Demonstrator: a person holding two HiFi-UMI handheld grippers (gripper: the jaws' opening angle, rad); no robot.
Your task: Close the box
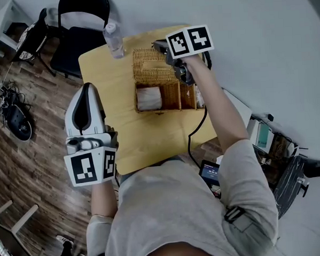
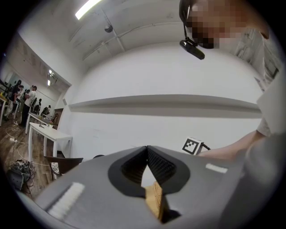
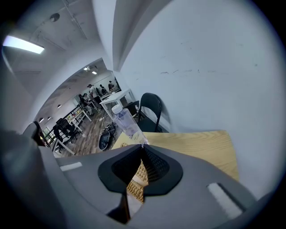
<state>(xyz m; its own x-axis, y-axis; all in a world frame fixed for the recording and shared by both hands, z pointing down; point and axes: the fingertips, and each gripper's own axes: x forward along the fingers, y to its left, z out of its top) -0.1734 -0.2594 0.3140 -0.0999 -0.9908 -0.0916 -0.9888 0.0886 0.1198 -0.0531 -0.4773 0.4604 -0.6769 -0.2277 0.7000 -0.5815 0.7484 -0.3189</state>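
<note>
A wicker box (image 1: 172,97) stands open on the wooden table (image 1: 150,138), with a white thing (image 1: 149,98) in its left compartment. Its woven lid (image 1: 151,66) is swung back on the far side. My right gripper (image 1: 156,44) hovers over the lid's far right corner, pointing at the bottle, jaws shut with their tips touching; wicker (image 3: 134,183) shows through the gap under the right gripper (image 3: 142,146). My left gripper (image 1: 88,87) is held beside the table's left edge, well away from the box. The left gripper (image 2: 146,148) is shut on nothing.
A clear water bottle (image 1: 112,40) stands at the table's far left corner, close to the lid, also seen in the right gripper view (image 3: 127,123). A black chair (image 1: 80,38) sits behind the table. A black cable (image 1: 195,133) runs off the near right edge.
</note>
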